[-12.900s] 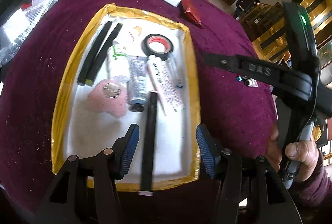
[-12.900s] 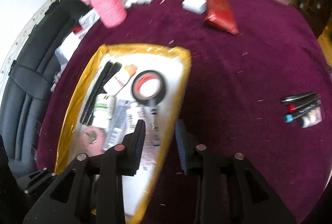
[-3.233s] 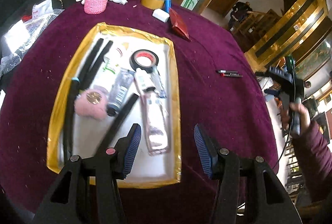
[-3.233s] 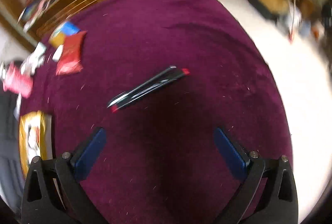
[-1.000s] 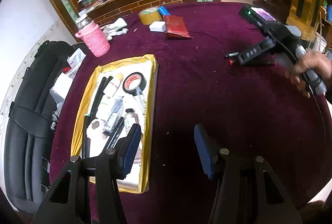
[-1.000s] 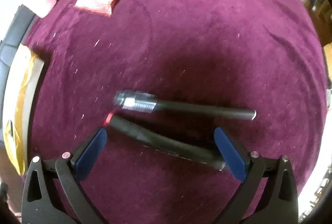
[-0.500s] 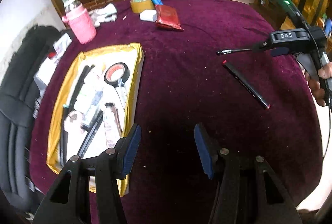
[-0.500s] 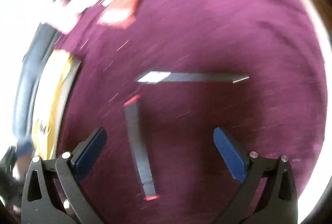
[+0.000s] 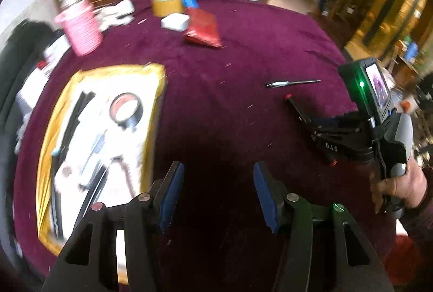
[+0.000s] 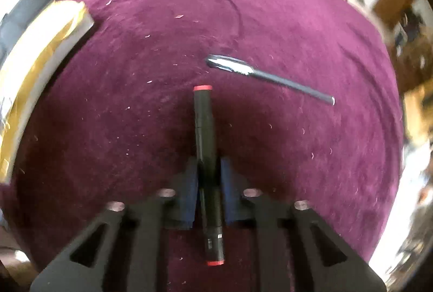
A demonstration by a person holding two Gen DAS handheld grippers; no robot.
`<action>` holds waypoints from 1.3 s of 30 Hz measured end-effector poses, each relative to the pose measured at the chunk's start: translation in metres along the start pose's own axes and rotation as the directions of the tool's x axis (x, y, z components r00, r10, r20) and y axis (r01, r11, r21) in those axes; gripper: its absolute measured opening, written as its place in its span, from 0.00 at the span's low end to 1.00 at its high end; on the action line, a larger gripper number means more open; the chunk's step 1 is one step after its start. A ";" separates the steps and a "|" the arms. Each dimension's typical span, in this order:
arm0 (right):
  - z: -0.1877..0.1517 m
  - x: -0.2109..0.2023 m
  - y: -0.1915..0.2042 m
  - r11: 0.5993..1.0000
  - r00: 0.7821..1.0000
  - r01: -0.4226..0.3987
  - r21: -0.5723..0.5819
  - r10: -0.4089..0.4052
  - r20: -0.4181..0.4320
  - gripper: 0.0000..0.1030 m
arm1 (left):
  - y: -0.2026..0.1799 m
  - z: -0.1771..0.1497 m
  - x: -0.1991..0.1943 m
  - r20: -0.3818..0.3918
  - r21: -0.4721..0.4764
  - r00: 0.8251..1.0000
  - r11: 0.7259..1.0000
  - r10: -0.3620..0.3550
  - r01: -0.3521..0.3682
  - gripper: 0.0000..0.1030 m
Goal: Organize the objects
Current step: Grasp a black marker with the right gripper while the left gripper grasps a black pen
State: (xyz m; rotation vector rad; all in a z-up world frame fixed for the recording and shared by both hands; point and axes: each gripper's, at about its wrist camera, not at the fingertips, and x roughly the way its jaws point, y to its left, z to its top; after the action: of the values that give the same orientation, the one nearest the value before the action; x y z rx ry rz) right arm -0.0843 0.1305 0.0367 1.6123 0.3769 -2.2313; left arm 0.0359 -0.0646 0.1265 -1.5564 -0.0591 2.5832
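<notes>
On the purple velvet tablecloth [image 10: 284, 21], the right gripper [image 10: 207, 183] has its blue pads clamped on the black red-capped marker [image 10: 207, 153], so the pickup step is in hand. The left gripper [image 9: 217, 194] hangs part-open and empty. Next, I judge, the marker goes to the gold-rimmed white tray [image 9: 155, 91], leaving the slim black pen [image 10: 268, 76] beside it on the cloth

Red-capped black marker [image 10: 206, 145], gripper-held
</notes>
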 end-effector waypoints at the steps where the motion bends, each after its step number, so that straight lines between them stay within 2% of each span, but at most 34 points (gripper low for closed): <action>1: -0.004 0.000 -0.011 0.999 1.000 -0.010 0.037 0.010 -0.010 0.12 | -0.006 0.006 0.005 0.002 0.028 1.000 0.999 -0.021 0.020 0.46; 3: -0.020 -0.006 -0.037 0.990 0.998 -0.050 0.130 0.053 -0.017 0.12 | -0.021 0.019 0.018 -0.007 0.082 0.998 0.995 -0.057 0.057 0.46; 8: -0.063 -0.023 -0.075 0.965 0.997 -0.072 0.252 0.080 -0.020 0.12 | -0.059 0.056 0.057 -0.021 0.209 0.990 0.968 -0.136 0.137 0.46; 11: -0.089 -0.030 -0.087 0.936 0.991 -0.126 0.328 0.135 -0.003 0.12 | -0.090 0.080 0.083 -0.028 0.322 0.986 0.932 -0.167 0.167 0.46; 16: -0.107 -0.035 -0.092 0.898 0.982 -0.187 0.399 0.187 0.041 0.12 | -0.143 0.110 0.130 -0.011 0.543 0.995 0.835 -0.096 0.087 0.46; 18: -0.109 -0.034 -0.092 0.883 0.979 -0.200 0.424 0.199 0.047 0.12 | -0.152 0.120 0.147 -0.030 0.568 0.996 0.818 -0.090 0.091 0.46; 21: -0.106 -0.031 -0.092 0.868 0.975 -0.216 0.446 0.214 0.054 0.12 | -0.155 0.123 0.169 -0.087 0.570 0.995 0.816 -0.054 0.094 0.46; 22: -0.108 -0.032 -0.095 0.865 0.974 -0.220 0.450 0.218 0.057 0.12 | -0.156 0.122 0.175 -0.114 0.567 0.993 0.818 -0.038 0.097 0.46; 23: -0.109 -0.032 -0.096 0.862 0.973 -0.224 0.454 0.221 0.059 0.12 | -0.153 0.119 0.176 -0.110 0.554 0.993 0.827 -0.044 0.099 0.44; 25: -0.110 -0.032 -0.098 0.858 0.972 -0.231 0.459 0.228 0.065 0.12 | -0.148 0.116 0.173 -0.158 0.516 0.984 0.842 -0.086 0.156 0.26; 26: -0.111 -0.033 -0.099 0.856 0.971 -0.234 0.462 0.230 0.067 0.12 | -0.145 0.114 0.171 -0.171 0.503 0.980 0.846 -0.101 0.174 0.11; 27: -0.112 -0.033 -0.100 0.854 0.970 -0.236 0.464 0.231 0.068 0.12 | -0.143 0.111 0.168 -0.175 0.504 0.980 0.846 -0.095 0.172 0.06; 32: -0.108 -0.033 -0.095 0.868 0.976 -0.212 0.449 0.209 0.058 0.12 | -0.135 0.091 0.155 -0.219 0.479 0.966 0.847 -0.136 0.228 0.06; 34: -0.107 -0.033 -0.094 0.875 0.980 -0.197 0.442 0.193 0.055 0.12 | -0.135 0.087 0.153 -0.206 0.481 0.970 0.850 -0.128 0.215 0.06; 36: -0.104 -0.033 -0.092 0.881 0.984 -0.177 0.439 0.173 0.051 0.12 | -0.136 0.090 0.155 -0.194 0.457 0.972 0.864 -0.135 0.211 0.08; 37: -0.101 -0.031 -0.091 0.884 0.985 -0.168 0.436 0.164 0.048 0.12 | -0.136 0.092 0.156 -0.187 0.443 0.972 0.871 -0.140 0.211 0.10; 39: -0.095 -0.030 -0.088 0.894 0.989 -0.146 0.424 0.142 0.041 0.12 | -0.143 0.094 0.158 -0.171 0.426 0.973 0.878 -0.158 0.217 0.26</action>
State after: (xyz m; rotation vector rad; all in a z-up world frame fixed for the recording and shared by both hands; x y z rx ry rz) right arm -0.0330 0.2537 0.0357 1.7662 -0.2509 -2.3123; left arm -0.1076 0.0999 0.0455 -1.4561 0.3498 2.1406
